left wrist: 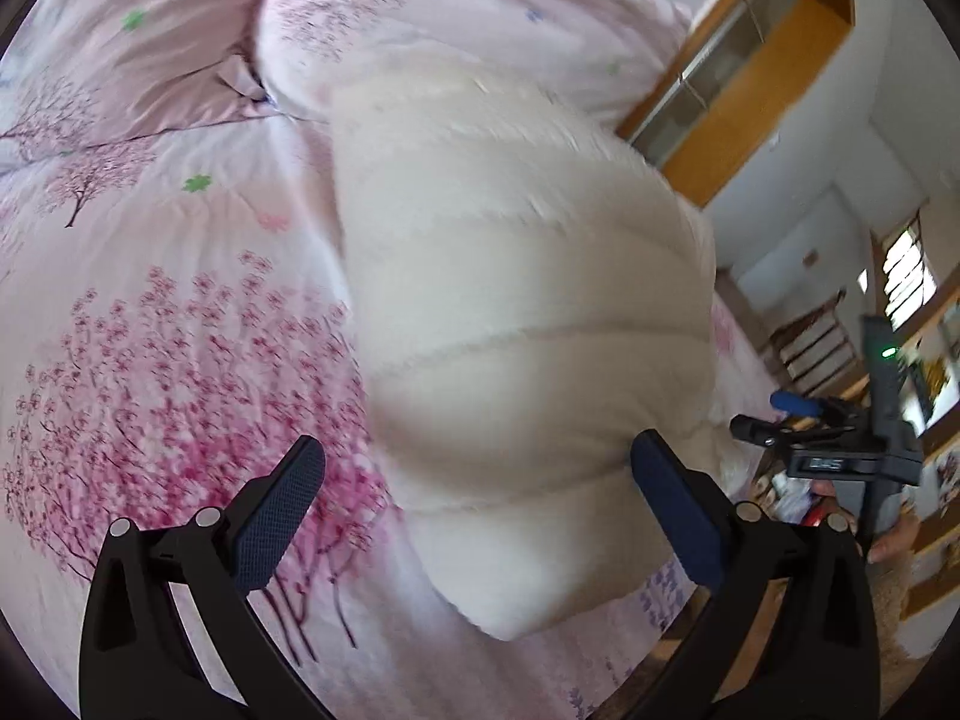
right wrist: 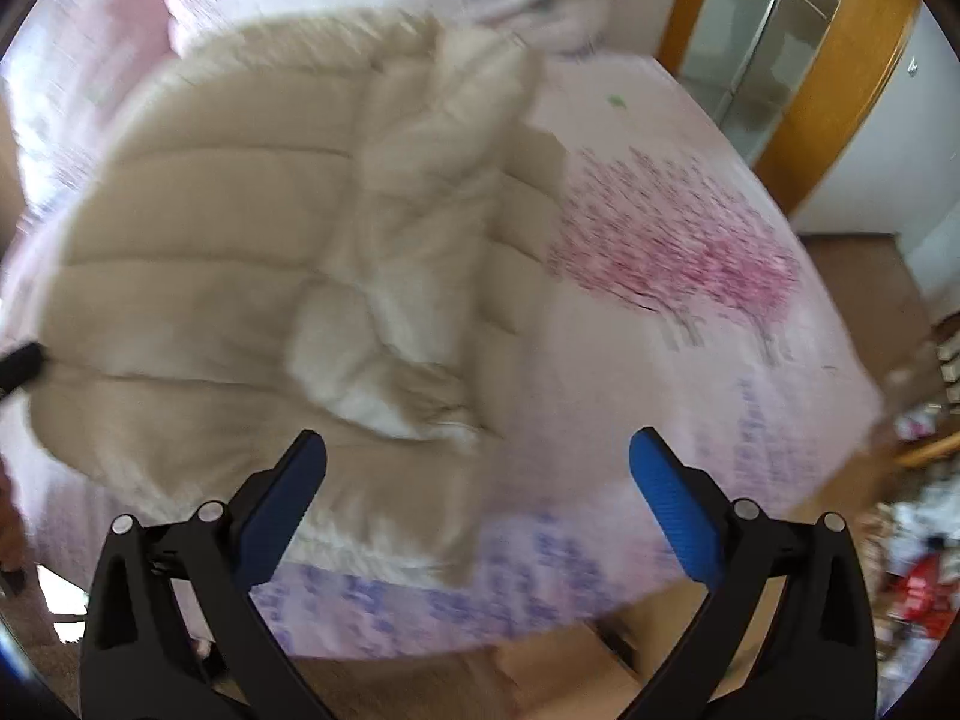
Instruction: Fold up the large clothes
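A cream quilted puffer jacket [left wrist: 516,300] lies on a bed with a pink blossom-print sheet [left wrist: 150,360]. In the left wrist view it looks like a long padded bundle running away from me, and my left gripper [left wrist: 480,504] stands open over its near end, pads not pressing on it. In the right wrist view the jacket [right wrist: 228,228] lies spread, with a sleeve folded over its middle. My right gripper [right wrist: 480,498] is open above the jacket's near hem and holds nothing. The right gripper's body [left wrist: 852,450], held by a hand, shows at the right of the left wrist view.
A pink quilt or pillow [left wrist: 468,12] lies bunched at the head of the bed. A wooden-framed glass door [right wrist: 774,42] stands beyond the bed's far corner. The bed's near edge [right wrist: 480,630] drops to the floor, with clutter [right wrist: 918,576] on the right.
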### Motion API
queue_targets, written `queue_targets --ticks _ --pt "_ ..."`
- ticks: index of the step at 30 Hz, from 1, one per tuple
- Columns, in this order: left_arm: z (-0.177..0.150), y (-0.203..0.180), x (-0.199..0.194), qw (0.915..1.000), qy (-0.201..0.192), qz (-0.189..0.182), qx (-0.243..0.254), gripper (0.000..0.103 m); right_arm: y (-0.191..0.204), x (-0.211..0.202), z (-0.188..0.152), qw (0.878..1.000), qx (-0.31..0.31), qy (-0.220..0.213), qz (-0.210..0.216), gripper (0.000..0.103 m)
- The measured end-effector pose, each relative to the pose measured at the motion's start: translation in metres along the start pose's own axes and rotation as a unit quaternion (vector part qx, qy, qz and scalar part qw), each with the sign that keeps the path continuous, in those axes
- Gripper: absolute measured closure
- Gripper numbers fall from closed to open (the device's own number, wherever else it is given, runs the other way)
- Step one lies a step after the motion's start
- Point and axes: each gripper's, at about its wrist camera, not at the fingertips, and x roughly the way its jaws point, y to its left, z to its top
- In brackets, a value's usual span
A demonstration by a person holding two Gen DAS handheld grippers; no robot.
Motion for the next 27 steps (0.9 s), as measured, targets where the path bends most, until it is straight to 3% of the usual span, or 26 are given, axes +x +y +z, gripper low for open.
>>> queue_targets --ticks 2,4,5,8,11,12,14,22,25,27 --pt "0.006 0.012 -0.01 0.999 -0.027 -0.028 -0.023 0.001 -0.018 -0.001 0.007 0.998 0.04 -0.022 0.046 0.002" --pt "0.011 0.024 -0.014 0.9957 -0.048 -0.071 -0.036 0.001 -0.047 0.002 0.011 0.975 0.103 -0.054 0.192 0.002" --pt "0.014 0.027 -0.014 0.9946 -0.05 -0.082 -0.038 0.001 -0.058 0.006 0.013 0.964 0.122 -0.058 0.229 0.002" --pt "0.023 0.035 -0.009 0.9955 -0.044 -0.076 -0.036 0.001 -0.068 0.011 0.019 0.964 0.127 -0.07 0.222 0.002" --pt "0.032 0.041 -0.001 0.9954 -0.025 -0.082 -0.044 0.001 -0.078 0.03 0.025 0.941 0.16 -0.045 0.294 0.002" --pt "0.034 0.044 0.004 0.9941 -0.016 -0.093 -0.054 0.001 -0.082 0.04 0.027 0.929 0.178 -0.026 0.322 0.002" --pt "0.039 0.052 0.013 0.9887 0.0 -0.125 -0.083 0.001 -0.084 0.054 0.027 0.918 0.193 -0.014 0.345 0.002" --pt "0.052 0.065 0.04 0.9682 0.025 -0.207 -0.137 0.001 -0.079 0.082 0.047 0.908 0.175 0.001 0.381 0.002" --pt "0.055 0.057 0.048 0.9686 0.038 -0.212 -0.124 0.001 -0.078 0.097 0.049 0.899 0.174 0.023 0.401 0.002" --pt "0.057 0.052 0.053 0.9707 0.046 -0.205 -0.116 0.001 -0.075 0.102 0.048 0.902 0.161 0.032 0.399 0.002"
